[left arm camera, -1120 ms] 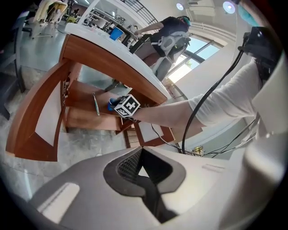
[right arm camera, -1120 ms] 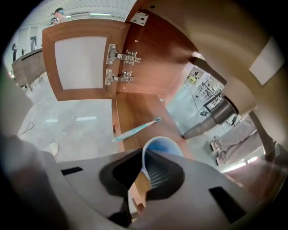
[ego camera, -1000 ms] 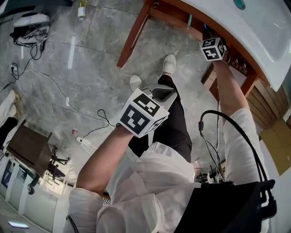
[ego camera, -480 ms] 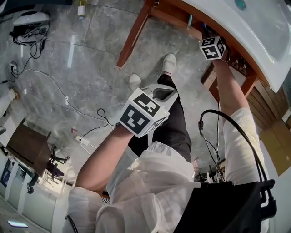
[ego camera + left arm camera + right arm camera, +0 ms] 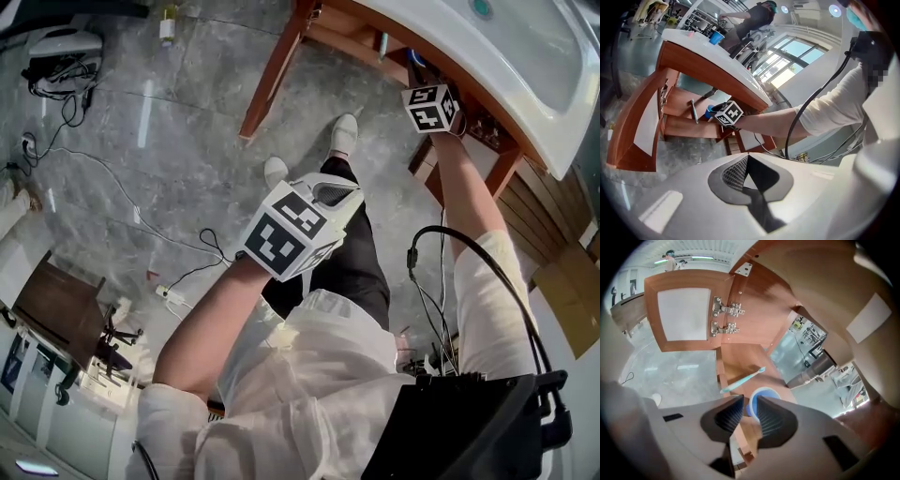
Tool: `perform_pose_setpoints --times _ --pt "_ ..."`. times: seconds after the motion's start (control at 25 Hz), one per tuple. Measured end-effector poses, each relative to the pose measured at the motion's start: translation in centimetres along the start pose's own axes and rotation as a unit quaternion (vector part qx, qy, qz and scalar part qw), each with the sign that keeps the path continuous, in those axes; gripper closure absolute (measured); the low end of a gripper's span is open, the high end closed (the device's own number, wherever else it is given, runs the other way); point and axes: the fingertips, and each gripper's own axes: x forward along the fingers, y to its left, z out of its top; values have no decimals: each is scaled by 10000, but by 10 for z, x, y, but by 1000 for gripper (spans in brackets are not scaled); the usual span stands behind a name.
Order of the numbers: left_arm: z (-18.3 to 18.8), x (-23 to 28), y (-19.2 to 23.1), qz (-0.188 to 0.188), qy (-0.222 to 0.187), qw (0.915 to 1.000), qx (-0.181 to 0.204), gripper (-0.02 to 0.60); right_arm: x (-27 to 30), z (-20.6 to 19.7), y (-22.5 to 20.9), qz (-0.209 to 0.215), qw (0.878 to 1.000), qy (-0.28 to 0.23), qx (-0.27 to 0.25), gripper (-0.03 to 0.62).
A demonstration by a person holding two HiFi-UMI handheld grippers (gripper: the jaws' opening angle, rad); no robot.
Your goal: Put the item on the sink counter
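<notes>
Nothing delivered yet: right tool point(image 5: 750, 401), slightly spread, at blue cup point(image 5: 766, 393) under sink counter point(image 5: 525, 80); left tool point(image 5: 747, 161) pressed together.

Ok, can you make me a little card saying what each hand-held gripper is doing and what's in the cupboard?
Place: cabinet under the sink
Door: open
Left hand-held gripper: shut, empty, outside the cabinet
Right hand-held gripper: open, inside the cabinet
Cup: blue, on the shelf, just ahead of the right jaws, not gripped
Toothbrush: teal, lying on the shelf beyond the cup
</notes>
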Motion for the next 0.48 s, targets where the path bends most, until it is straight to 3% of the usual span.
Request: perform_pose_setpoints --times 0.2,0.48 --pt "6 -10 -10 -3 1 9998 196 577 -28 5 9 -90 9999 -95 44 526" --pt "17 -34 -35 51 37 9984 564 577 -86 21 27 191 9976 -300 598 528"
